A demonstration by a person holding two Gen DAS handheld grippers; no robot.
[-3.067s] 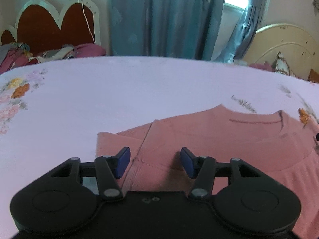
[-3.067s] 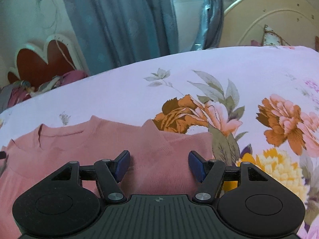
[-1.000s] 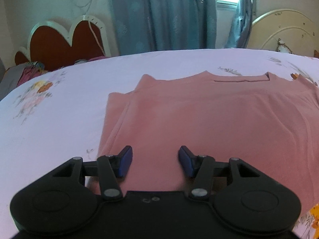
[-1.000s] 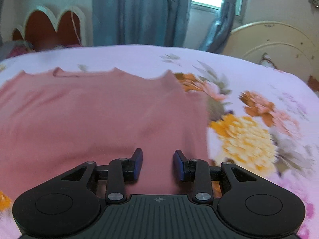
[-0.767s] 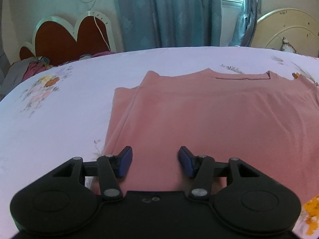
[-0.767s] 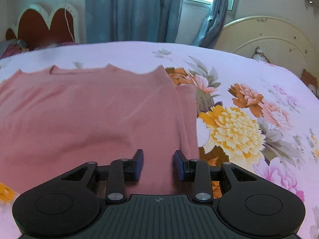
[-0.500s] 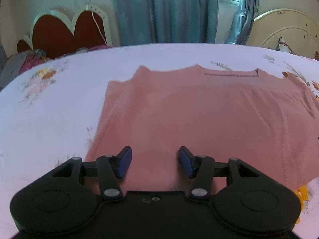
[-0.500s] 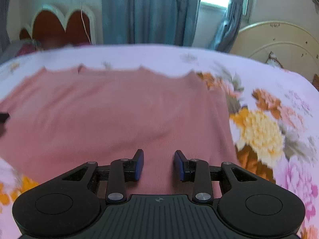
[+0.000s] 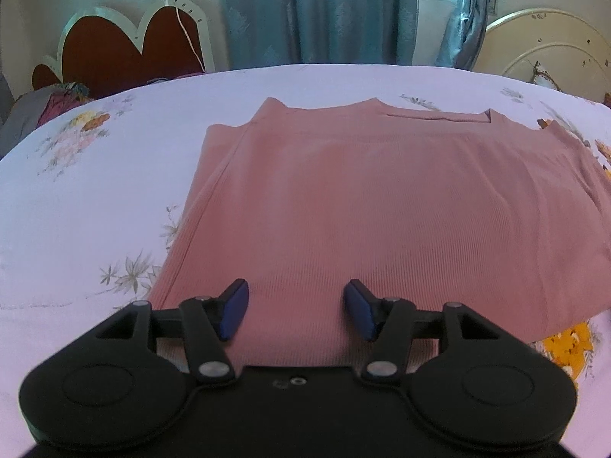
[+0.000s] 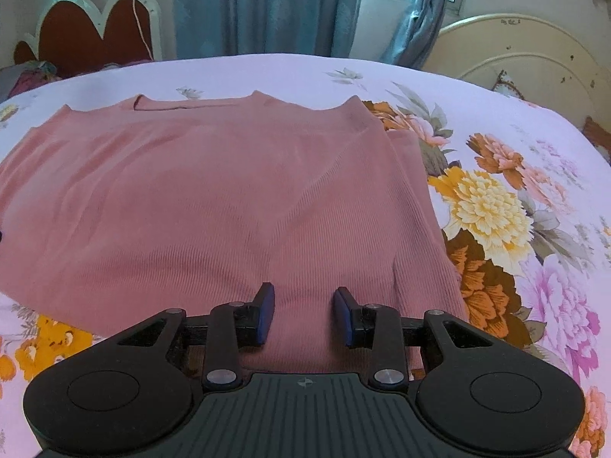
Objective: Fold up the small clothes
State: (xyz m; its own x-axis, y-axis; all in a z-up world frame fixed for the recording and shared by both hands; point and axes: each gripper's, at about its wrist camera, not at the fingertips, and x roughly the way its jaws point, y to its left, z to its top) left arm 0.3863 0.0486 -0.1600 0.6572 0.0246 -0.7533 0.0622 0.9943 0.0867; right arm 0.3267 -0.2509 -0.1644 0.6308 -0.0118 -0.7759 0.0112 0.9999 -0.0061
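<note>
Pink ribbed knit top point(image 9: 401, 206) lying flat on the bed's flowery lilac sheet point(image 9: 95, 198), sleeves tucked in at both sides, neck at the far end. Left hand-held gripper point(image 9: 296, 311) spread wide above the near hem. Right hand-held gripper point(image 10: 303, 315) partly spread above the hem too, gripping nothing.

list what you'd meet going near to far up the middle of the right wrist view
right gripper's blue-padded fingertips → pink ribbed knit top → lilac floral bedsheet → teal-blue curtains
</note>
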